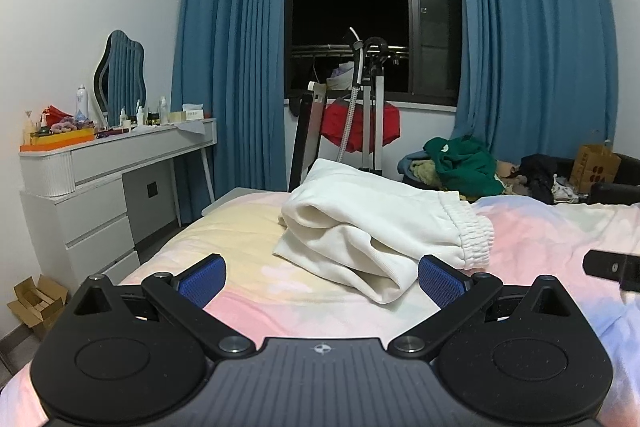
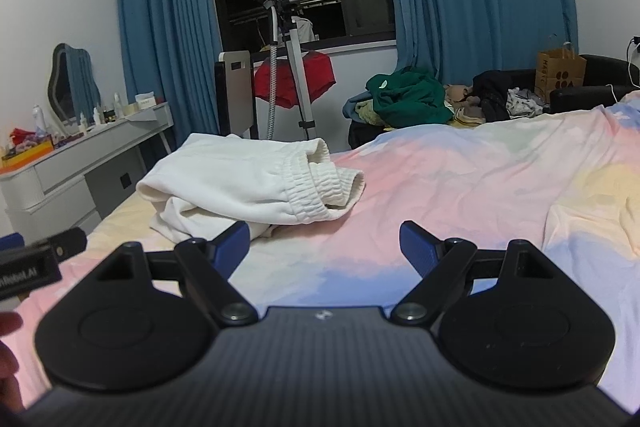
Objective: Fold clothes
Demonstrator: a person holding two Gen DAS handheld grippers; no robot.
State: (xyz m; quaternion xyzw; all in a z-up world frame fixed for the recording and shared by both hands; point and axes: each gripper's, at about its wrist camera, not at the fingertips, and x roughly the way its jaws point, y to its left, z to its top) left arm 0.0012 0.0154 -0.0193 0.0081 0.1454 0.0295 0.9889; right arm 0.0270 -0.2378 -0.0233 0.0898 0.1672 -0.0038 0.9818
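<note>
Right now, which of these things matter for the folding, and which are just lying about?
For the job:
- white sweatpants, bundled on the bed
- pastel bedsheet, the folding surface
- left gripper and right gripper, both open and empty

Lying about:
- green garment in the pile beyond the bed
- red garment under the window
- paper bag
- dressing table with bottles

I see my left gripper (image 1: 322,281) held low and level with its blue pads (image 1: 202,283) spread wide apart, nothing between them. My right gripper (image 2: 324,251) sits the same way, jaws wide and empty, and from its camera the left one's black body pokes in at the left edge, just beside it. Part of a hand (image 2: 9,359) shows blurred at that view's lower left corner
</note>
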